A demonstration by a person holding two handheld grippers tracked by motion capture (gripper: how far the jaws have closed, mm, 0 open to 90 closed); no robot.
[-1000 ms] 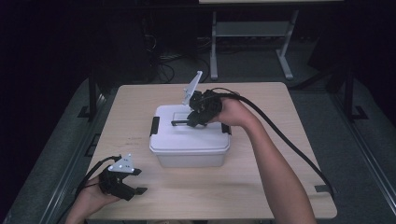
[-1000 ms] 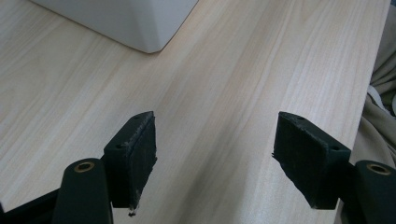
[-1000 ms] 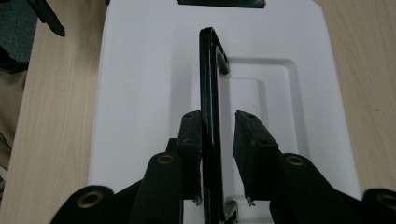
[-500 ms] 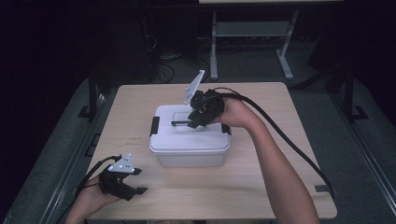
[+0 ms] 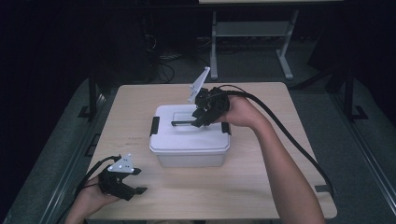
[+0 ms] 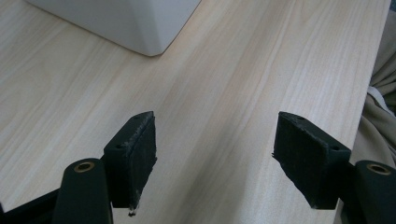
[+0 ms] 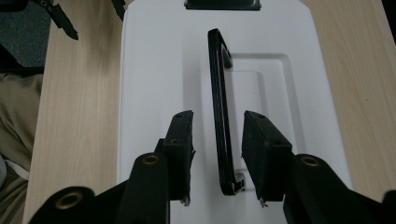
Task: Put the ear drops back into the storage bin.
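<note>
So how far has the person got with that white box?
The white box sits lidded on the table, its black handle upright. The right gripper straddles the handle, jaws just opening, pads apart from it. The left gripper waits open. What comes next is unclear.

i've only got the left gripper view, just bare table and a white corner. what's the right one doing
Observer: The right gripper is over the white box's lid, its jaws either side of the black handle.
Operator: squeezing it?
Observer: No, there are gaps on both sides; its jaws have just been opening.
Operator: lid latched?
Observer: Black latches sit at both ends, seemingly down.
</note>
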